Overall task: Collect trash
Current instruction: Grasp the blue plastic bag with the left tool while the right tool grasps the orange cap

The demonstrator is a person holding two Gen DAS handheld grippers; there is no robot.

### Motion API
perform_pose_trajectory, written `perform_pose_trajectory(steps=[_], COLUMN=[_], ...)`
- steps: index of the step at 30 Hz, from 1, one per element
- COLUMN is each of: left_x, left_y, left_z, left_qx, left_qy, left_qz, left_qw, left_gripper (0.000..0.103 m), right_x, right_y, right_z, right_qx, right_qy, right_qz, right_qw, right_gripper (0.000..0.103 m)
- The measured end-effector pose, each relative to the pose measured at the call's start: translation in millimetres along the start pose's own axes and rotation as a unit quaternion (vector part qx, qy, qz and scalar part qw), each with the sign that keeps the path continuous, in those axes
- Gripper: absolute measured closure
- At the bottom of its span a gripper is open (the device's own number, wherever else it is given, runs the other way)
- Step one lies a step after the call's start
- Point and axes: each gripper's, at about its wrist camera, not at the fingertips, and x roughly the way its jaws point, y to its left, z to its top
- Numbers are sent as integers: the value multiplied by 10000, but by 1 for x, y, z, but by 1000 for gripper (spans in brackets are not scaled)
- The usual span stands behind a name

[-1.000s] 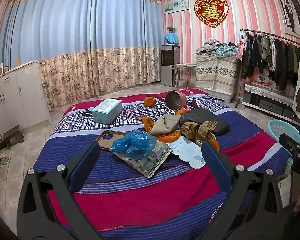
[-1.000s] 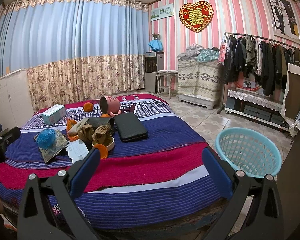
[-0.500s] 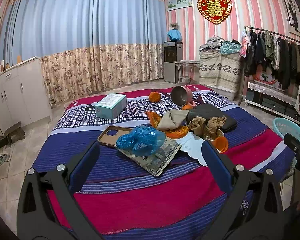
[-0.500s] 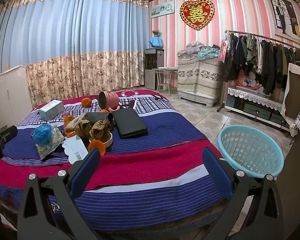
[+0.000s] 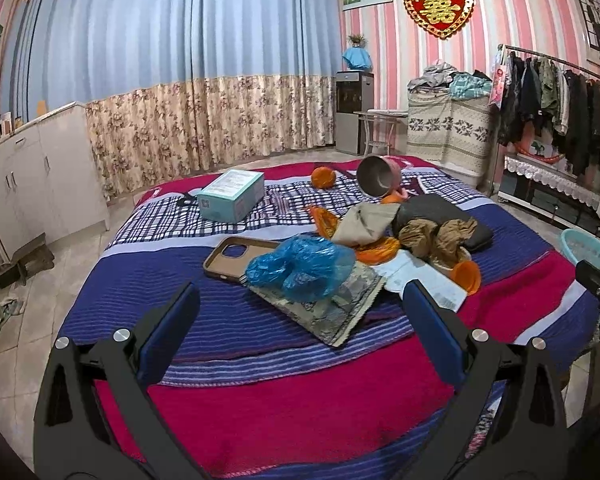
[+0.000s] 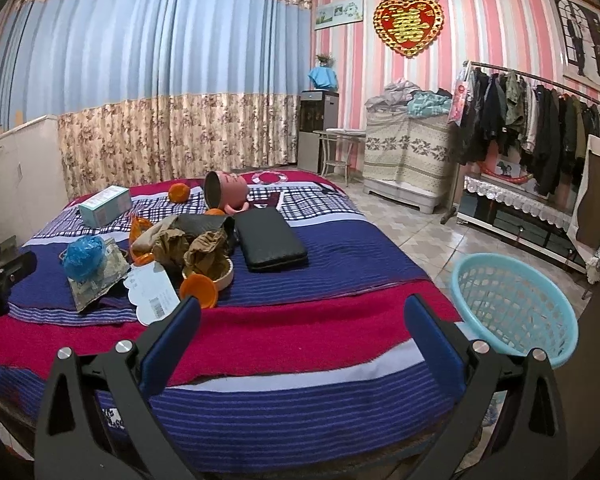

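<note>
Both tools gape wide and empty; blue plastic bag (image 5: 300,266) lies on the bed (image 5: 300,392) dead ahead of the left tool (image 5: 298,316), left-forward and farther from the right tool (image 6: 300,322), so left is nearer, basket (image 6: 514,308) right of the right tool.

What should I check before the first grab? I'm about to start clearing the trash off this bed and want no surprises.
1. Left gripper open and empty: ok.
2. Right gripper open and empty: ok.
3. Blue plastic bag unobstructed, lying on top of the patterned packet: ok.
4. Laundry basket within reach on the floor beside the bed: ok.
5. Phone case clear of the bag: not ok, the bag overlaps its edge.
6. Basket empty: cannot tell.
</note>
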Motion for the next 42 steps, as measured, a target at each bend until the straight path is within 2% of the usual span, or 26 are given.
perform_pose_trajectory(steps=[8, 13, 17, 21, 28, 29, 30, 31, 32, 33, 34, 37, 38, 40, 41, 42], left_x=[26, 40, 59, 75, 100, 103, 104, 107, 112, 115, 117, 112, 110, 105, 102, 100], left_y=[26, 34, 26, 10, 3, 3, 2, 2, 2, 2, 2, 5, 6, 9, 12, 14], left_z=[0, 3, 7, 11, 19, 19, 19, 20, 19, 17, 16, 14, 14, 14, 14, 15], left_qx=[-106, -84, 46, 305, 275, 288, 301, 330, 365, 393, 420, 480, 478, 464, 446, 425], left_qy=[245, 290, 371, 327, 448, 440, 462, 540, 673, 776, 846, 789, 754, 697, 684, 673], left_qz=[236, 301, 38, 18, -210, -245, -274, -340, -437, -485, -499, -487, -485, -453, -427, -400], left_qw=[9994, 9991, 9993, 9990, 9984, 9983, 9981, 9974, 9961, 9950, 9943, 9945, 9948, 9955, 9957, 9960], left_gripper=[5, 5, 5, 5, 6, 8, 16, 30, 36, 49, 58, 67, 68, 69, 69, 69], right_x=[36, 58, 68, 76, 89, 92, 95, 100, 104, 107, 111, 119, 121, 126, 127, 128], right_y=[20, 28, 29, 28, 41, 43, 47, 52, 56, 59, 62, 73, 75, 79, 79, 79], right_z=[8, 14, 12, 8, 9, 9, 9, 9, 9, 9, 9, 10, 9, 7, 7, 6], right_qx=[-150, -257, -221, -164, -211, -231, -267, -333, -353, -356, -343, -485, -520, -514, -506, -497], right_qy=[279, 426, 524, 653, 864, 895, 923, 989, 1030, 1083, 1138, 1213, 1246, 1354, 1383, 1404], right_qz=[403, 455, 349, 218, 565, 650, 677, 667, 678, 718, 794, 873, 910, 1040, 1091, 1151], right_qw=[9987, 9977, 9978, 9975, 9944, 9936, 9931, 9923, 9917, 9909, 9897, 9876, 9867, 9840, 9831, 9821], right_gripper=[4, 4, 4, 4, 4, 4, 4, 4, 5, 5, 5, 20, 28, 36, 43, 56])
